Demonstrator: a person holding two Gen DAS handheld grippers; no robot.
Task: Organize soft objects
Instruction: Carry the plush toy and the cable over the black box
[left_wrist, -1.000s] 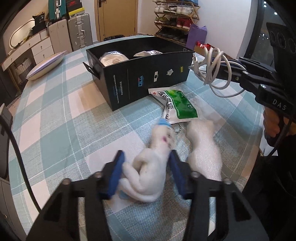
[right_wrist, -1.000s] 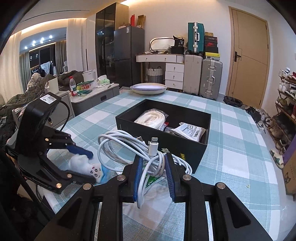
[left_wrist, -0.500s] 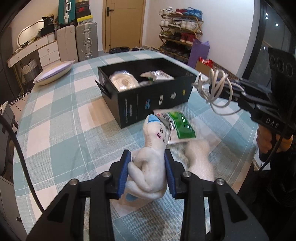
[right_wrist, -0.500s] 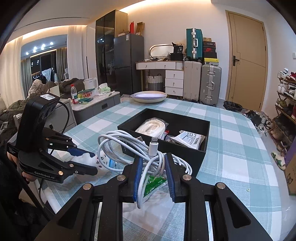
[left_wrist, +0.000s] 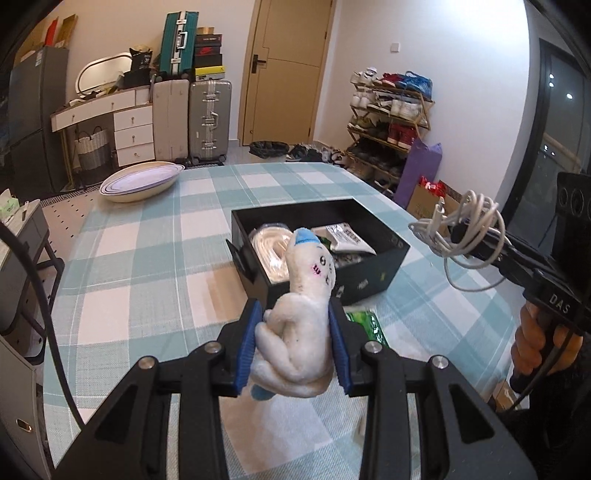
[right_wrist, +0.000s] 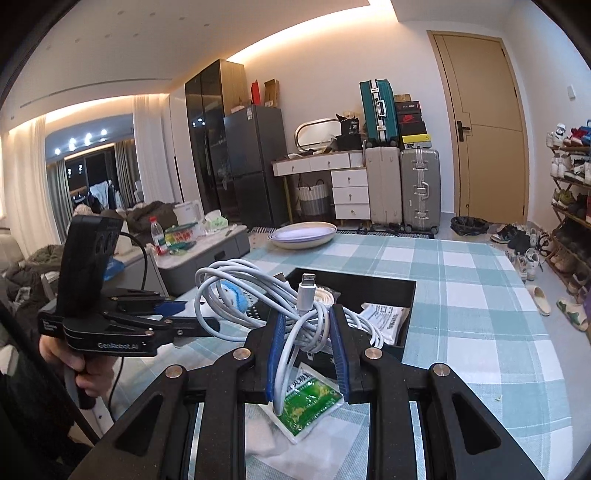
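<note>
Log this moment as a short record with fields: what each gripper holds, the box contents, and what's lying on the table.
left gripper: jaws shut on white plush toy, held above the table
right gripper: jaws shut on coiled white cable
black box: open, holds a bagged white coil and a printed packet
checked tablecloth: green packet in front of the box; oval dish at far end

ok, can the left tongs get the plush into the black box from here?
Probably yes. The left tongs are shut on the plush toy, held above the table, and the black box ahead is open-topped. The right tongs with the white cable sit off to the side.
</note>
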